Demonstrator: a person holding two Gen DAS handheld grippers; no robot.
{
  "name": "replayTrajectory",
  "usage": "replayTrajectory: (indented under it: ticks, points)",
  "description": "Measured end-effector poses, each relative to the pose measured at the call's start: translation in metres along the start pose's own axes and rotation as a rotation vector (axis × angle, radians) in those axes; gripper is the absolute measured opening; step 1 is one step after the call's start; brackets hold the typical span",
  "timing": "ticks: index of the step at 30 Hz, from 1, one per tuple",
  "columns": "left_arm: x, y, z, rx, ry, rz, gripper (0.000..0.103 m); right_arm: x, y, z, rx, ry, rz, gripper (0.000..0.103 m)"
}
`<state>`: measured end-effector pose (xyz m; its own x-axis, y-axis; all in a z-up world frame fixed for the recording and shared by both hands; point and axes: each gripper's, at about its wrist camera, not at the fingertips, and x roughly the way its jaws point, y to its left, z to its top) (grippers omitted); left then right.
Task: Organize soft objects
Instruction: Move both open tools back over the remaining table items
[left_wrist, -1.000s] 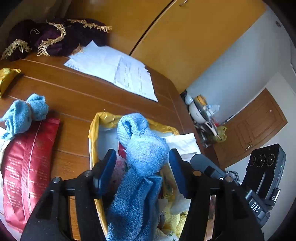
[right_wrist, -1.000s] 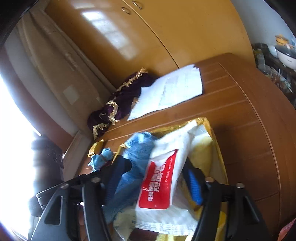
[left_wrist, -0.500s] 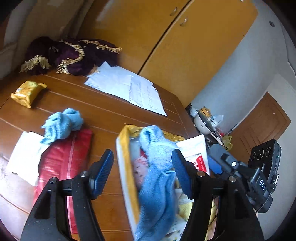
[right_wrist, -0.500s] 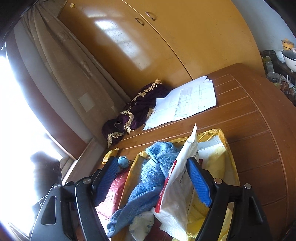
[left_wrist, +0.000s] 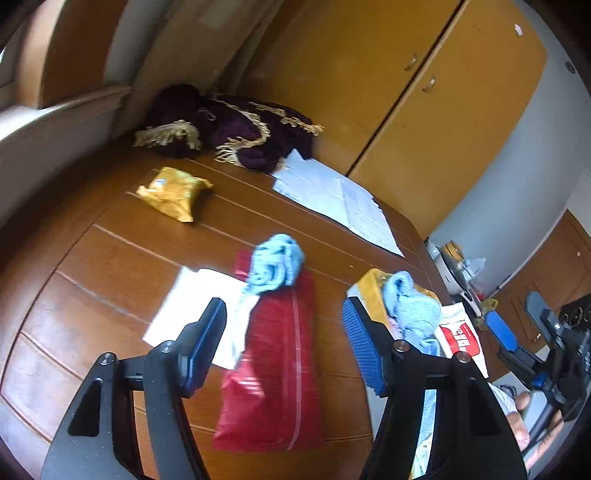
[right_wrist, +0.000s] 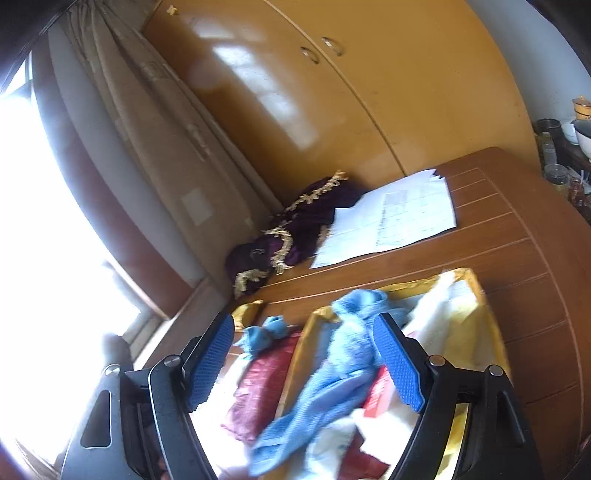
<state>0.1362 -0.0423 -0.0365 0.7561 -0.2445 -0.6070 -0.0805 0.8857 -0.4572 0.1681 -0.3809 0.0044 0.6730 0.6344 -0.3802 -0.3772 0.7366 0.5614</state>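
A blue towel (right_wrist: 343, 373) lies draped across the yellow bin (right_wrist: 476, 291) on the desk (left_wrist: 110, 258), one end hanging over the bin's near edge. Beside it in the bin sit a white packet with red print (left_wrist: 461, 336) and pale yellow soft material. Left of the bin, a crumpled light blue cloth (left_wrist: 275, 264) rests on the upper end of a red pouch (left_wrist: 275, 369), which lies flat on the desk and partly over a white sheet (left_wrist: 192, 310).

The left gripper (left_wrist: 284, 347) hangs over the red pouch with jaws wide apart and nothing between the pads. The right gripper (right_wrist: 304, 365) hangs above the bin; its jaws stand wide, and the towel seen between them lies below, clear of the pads.

Farther back: a gold snack packet (left_wrist: 173, 192), printed papers (left_wrist: 332, 195) and a purple fringed cloth (left_wrist: 229, 129) against the wooden wardrobe (left_wrist: 424, 92). A hand (left_wrist: 524, 424) shows at the lower right edge of the left view.
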Motion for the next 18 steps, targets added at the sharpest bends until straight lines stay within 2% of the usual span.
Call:
replayTrajectory:
  ticks: [5, 11, 18]
  points:
    - [-0.010, 0.021, 0.003, -0.023, -0.007, 0.033, 0.064, 0.018, 0.041, -0.013, -0.049, 0.051, 0.047, 0.081]
    - [-0.013, 0.040, 0.007, -0.032, 0.008, 0.045, 0.064, 0.056, 0.082, -0.038, -0.077, 0.149, 0.051, 0.082]
    - [0.008, 0.031, 0.004, 0.070, 0.078, 0.079, 0.064, 0.086, 0.105, -0.045, -0.106, 0.215, 0.020, 0.081]
